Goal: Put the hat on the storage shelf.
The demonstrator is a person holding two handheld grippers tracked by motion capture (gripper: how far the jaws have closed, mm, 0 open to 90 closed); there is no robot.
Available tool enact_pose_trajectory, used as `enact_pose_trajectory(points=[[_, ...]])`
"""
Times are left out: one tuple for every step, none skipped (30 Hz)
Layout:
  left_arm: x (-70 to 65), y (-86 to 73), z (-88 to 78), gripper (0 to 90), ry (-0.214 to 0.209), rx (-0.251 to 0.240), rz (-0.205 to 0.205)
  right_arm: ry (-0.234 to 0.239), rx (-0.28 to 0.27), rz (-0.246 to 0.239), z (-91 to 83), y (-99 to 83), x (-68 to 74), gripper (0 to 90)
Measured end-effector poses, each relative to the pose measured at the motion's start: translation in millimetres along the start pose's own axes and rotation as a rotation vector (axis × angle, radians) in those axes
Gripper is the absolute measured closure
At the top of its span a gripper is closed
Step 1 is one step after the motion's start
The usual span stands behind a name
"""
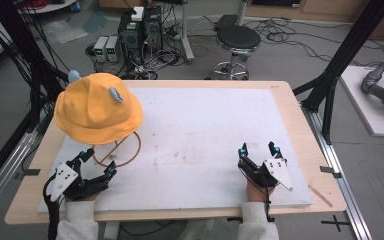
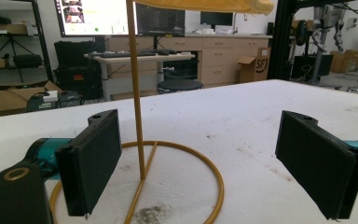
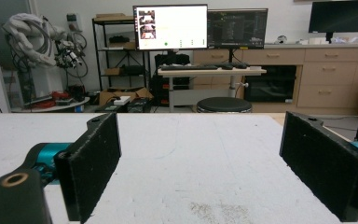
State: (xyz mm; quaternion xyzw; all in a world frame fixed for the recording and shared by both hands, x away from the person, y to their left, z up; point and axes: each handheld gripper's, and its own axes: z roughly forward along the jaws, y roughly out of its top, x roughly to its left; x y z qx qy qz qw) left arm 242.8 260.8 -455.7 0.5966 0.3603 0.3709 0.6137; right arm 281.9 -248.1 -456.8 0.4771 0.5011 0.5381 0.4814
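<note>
A yellow bucket hat (image 1: 97, 107) with small blue ears sits on top of a thin gold wire stand (image 1: 122, 148) at the table's left. The stand's upright rod (image 2: 135, 88) and ring base (image 2: 212, 175) rise just ahead of my left gripper (image 1: 98, 162), whose jaws stand open with nothing between them. The hat's brim (image 2: 214, 5) hangs above that view. My right gripper (image 1: 260, 149) rests near the front right of the white board, open and empty, its pads (image 3: 95, 161) wide apart.
The white foam board (image 1: 195, 130) covers most of the wooden table (image 1: 307, 150). Beyond the far edge stand a black stool (image 1: 237, 42) and computer boxes (image 1: 140, 30) with cables. Black frame posts (image 1: 340, 60) flank the table.
</note>
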Motion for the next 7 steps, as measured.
enact_pose_trajectory(points=[[0.0, 0.0, -0.1, 14.6, -0.001, 0.001, 0.001, 0.0, 0.0, 0.0, 0.0, 0.0, 0.0, 12.1], [0.0, 0.0, 0.0, 14.6, -0.001, 0.0, 0.001, 0.001, 0.001, -0.004, 0.3, 0.1, -0.1, 12.1], [-0.1, 0.0, 0.0, 14.6, 0.0, -0.001, -0.001, 0.001, 0.001, -0.004, 0.3, 0.1, -0.1, 12.1], [-0.1, 0.0, -0.1, 14.6, 0.0, 0.0, 0.0, 0.001, 0.001, -0.001, 0.3, 0.1, -0.1, 12.1], [-0.1, 0.0, 0.0, 14.6, -0.001, 0.0, 0.0, 0.001, 0.001, -0.001, 0.3, 0.1, -0.1, 12.1], [0.0, 0.0, -0.1, 14.6, -0.001, 0.0, -0.002, 0.002, 0.003, -0.001, 0.4, 0.1, -0.1, 12.1], [0.0, 0.0, -0.1, 14.6, -0.001, 0.0, -0.002, 0.002, 0.003, -0.001, 0.4, 0.1, -0.1, 12.1]])
